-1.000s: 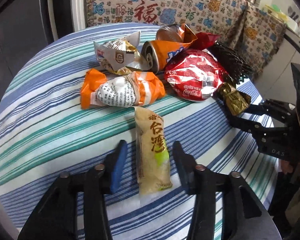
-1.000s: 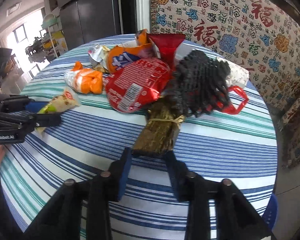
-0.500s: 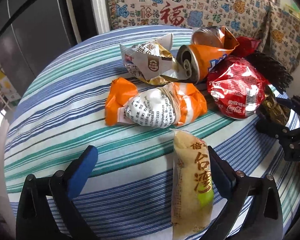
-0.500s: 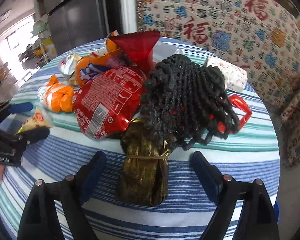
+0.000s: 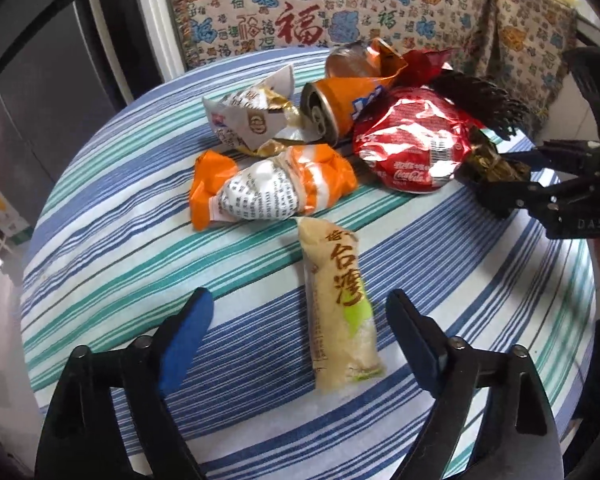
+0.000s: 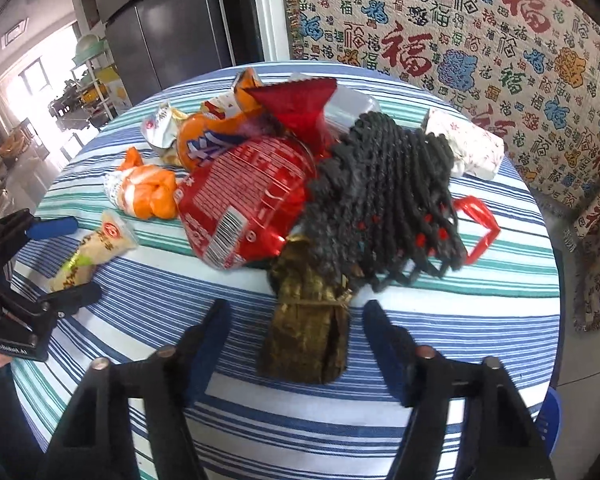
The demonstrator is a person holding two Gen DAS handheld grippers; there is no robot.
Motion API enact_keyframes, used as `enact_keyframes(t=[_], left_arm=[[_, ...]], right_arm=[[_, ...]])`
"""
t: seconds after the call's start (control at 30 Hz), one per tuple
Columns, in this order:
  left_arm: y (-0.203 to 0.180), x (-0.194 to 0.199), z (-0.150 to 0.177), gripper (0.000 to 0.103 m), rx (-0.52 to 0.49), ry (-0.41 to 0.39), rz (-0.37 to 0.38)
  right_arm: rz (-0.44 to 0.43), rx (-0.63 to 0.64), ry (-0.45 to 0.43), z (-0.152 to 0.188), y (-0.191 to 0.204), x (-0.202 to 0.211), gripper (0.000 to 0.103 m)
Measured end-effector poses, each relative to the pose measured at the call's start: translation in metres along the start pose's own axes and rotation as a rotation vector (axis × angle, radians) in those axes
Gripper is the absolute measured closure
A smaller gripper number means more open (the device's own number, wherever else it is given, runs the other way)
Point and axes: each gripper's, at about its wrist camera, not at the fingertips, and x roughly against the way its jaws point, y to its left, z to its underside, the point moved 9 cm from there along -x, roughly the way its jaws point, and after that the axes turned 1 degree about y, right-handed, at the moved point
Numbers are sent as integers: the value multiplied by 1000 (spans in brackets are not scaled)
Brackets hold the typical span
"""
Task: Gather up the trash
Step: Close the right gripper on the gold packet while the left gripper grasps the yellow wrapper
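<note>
The yellow wrapper is being straddled on the table by the left gripper, jaws closing, untouched. Light, crinkly, probably slippery: best pinched mid-length. The right gripper is being closed around the gold wrapper.

Daylight floods from the blown-out doorway at my left, the red foil wrapper glares, fisheye bends the striped tablecloth edges, corners go black, my right tongs smear slightly.
</note>
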Motion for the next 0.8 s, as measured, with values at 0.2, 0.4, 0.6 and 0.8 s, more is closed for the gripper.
enact_keyframes(t=[0.2,0.4,0.6,0.8], left_arm=[[-9,0,1,86,-37,11,14],[-11,12,-2,90,0,-18,76],[-33,29,-3,90,62,-59,157],[-85,48,-26,90,22,-116,229]], right_arm=[[13,-2,5,3,6,4,67],[-21,-5,-21,17,14,29,68],[-19,-15,-64,29,6,58,68],[21,-99,-93,49,-34,80,68]])
